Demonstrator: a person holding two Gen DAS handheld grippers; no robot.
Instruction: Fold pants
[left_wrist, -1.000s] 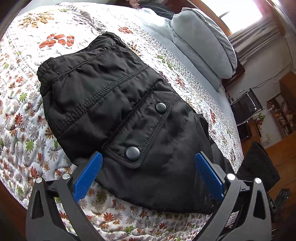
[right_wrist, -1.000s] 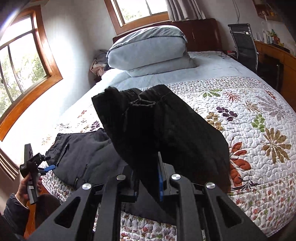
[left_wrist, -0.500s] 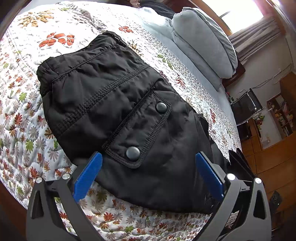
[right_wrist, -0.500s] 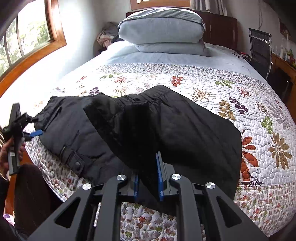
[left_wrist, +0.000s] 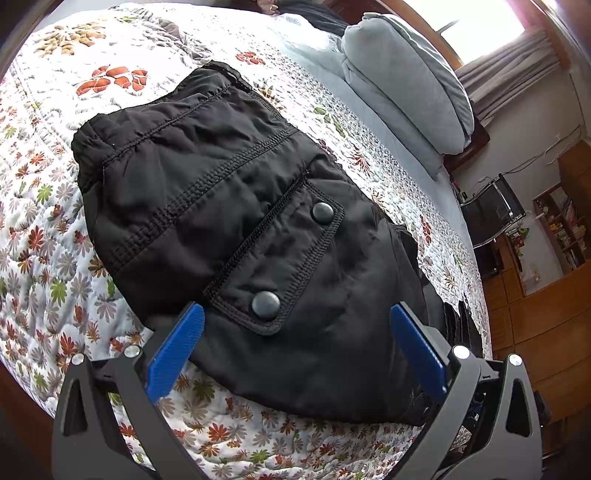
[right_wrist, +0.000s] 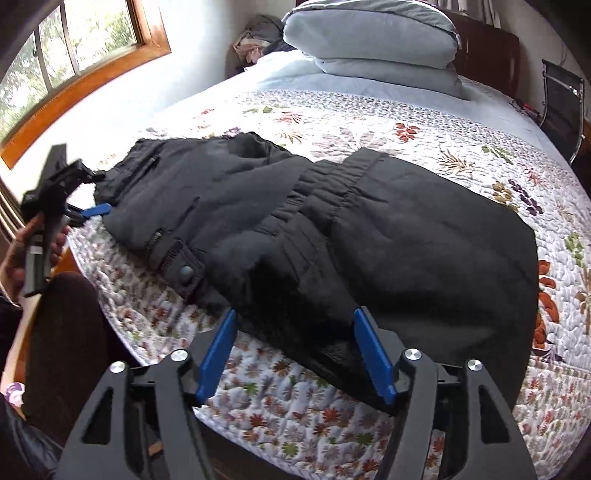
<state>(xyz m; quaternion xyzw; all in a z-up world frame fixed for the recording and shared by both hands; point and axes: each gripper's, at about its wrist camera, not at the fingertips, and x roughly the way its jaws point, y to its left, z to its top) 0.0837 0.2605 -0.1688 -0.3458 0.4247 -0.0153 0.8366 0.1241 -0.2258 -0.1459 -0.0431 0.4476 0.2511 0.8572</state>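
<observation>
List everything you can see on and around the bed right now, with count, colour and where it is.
pants: one, black, folded over on the quilt near the bed's edge
snap buttons: two, dark, on the pocket flap
quilt: one, white floral, covering the bed
pillows: two, pale grey-blue, stacked at the headboard
chair: one, black, beside the bed
window: wood-framed, on the wall
left gripper: blue pads, open, at the pants
right gripper: blue pads, open, at the fold

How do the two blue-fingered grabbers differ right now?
The left gripper hovers at the pocket end of the black pants, beside the snap buttons; the right gripper sits at the folded-over leg end. The left gripper's jaws spread wider than the right's. Shared: both are open, holding nothing, with the pants lying on the floral quilt.
</observation>
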